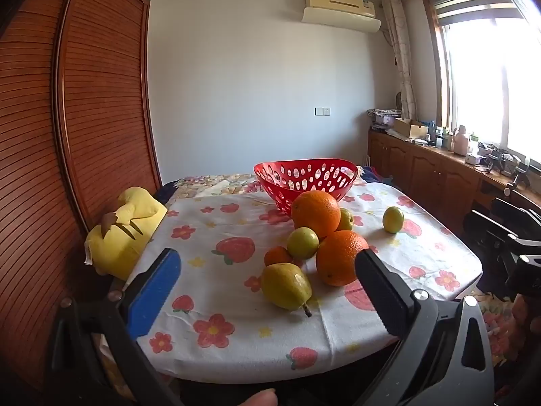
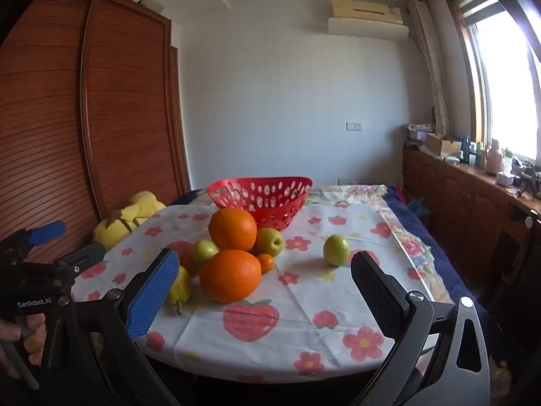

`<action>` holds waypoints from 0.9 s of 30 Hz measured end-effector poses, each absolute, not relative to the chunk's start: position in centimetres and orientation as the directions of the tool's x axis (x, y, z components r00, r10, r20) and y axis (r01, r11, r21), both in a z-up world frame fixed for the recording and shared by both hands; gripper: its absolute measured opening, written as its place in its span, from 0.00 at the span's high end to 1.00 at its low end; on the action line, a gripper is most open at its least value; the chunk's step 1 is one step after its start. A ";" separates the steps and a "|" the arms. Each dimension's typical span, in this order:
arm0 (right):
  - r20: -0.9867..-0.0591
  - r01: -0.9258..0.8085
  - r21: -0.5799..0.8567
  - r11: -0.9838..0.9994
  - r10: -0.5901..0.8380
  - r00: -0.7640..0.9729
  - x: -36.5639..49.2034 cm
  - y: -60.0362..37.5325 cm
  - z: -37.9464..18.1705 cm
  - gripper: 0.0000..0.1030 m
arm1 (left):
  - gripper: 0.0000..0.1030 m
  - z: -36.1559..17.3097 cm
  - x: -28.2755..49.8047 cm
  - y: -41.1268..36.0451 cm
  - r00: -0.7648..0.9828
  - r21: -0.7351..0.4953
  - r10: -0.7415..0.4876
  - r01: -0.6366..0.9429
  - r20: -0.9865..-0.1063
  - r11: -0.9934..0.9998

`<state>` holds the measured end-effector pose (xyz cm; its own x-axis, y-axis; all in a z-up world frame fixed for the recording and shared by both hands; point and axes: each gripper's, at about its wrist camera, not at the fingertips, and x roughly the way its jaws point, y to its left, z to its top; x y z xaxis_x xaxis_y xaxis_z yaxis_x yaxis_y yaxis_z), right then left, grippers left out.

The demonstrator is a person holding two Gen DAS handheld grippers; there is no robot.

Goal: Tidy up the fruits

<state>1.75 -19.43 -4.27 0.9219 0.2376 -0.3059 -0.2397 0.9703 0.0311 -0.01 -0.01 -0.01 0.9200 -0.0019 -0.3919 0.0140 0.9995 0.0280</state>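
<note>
Your left gripper [image 1: 267, 272] gapes wide, empty, framing the pear [image 1: 285, 286], stem toward you. Right gripper [image 2: 265, 270] equally wide, oranges [image 2: 230, 275] ahead; beyond stands the red basket [image 2: 260, 194]. Only its view shows your left hand [image 2: 20, 341].
</note>
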 end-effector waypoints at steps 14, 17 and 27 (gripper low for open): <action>-0.302 -0.230 0.015 0.973 0.224 0.927 1.6 -19.7 -4.2 0.00 | 0.00 0.2 -0.6 -0.6 0.919 0.029 -0.018 0.032 -0.393 0.999; -0.302 -0.230 0.016 0.973 0.224 0.927 1.4 -19.3 -4.0 0.00 | 0.00 0.3 -0.8 -0.7 0.919 0.028 -0.022 0.036 -0.394 0.999; -0.301 -0.226 0.014 0.974 0.220 0.928 1.2 -19.5 -4.3 0.00 | 0.00 0.7 -1.1 -1.0 0.917 0.034 -0.023 0.040 -0.397 0.999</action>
<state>1.16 -19.49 -4.30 0.9280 0.2199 -0.3009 -0.2264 0.9739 0.0136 -1.05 -1.03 0.70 0.9174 -0.0232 -0.3973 0.0401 0.9986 0.0344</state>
